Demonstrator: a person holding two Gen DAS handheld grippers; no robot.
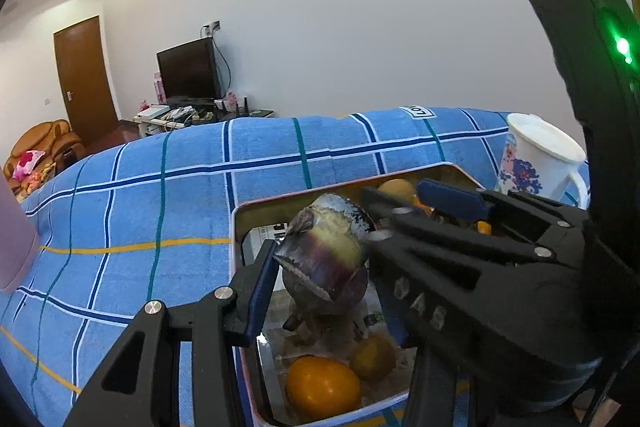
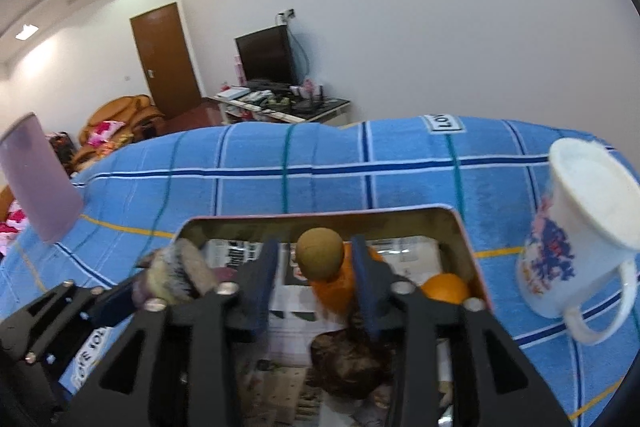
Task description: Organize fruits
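I have the left gripper closed on a purple fruit, its pale cut end turned up, held above the open metal tin on the blue checked towel. One blue pad presses the fruit's left side; the other finger is hidden behind the right tool, so I judge the grip only from how the fruit hangs clear of the tin floor.

My right gripper stands wide open over the middle of the tin, holding nothing. Between its fingers, farther in, I see a brownish-green round fruit resting against an orange fruit, with another orange fruit at the right wall and a dark brown lump near me. From the left camera, two more orange fruits lie in the near corner of the tin.

I judge this as the placing step: the purple fruit is being carried into the tin. Next I need a bare patch of the paper lining at the left, a gentle lowering, then release, keeping the two tools from knocking together. A white mug stands right of the tin, a pink cup far left.
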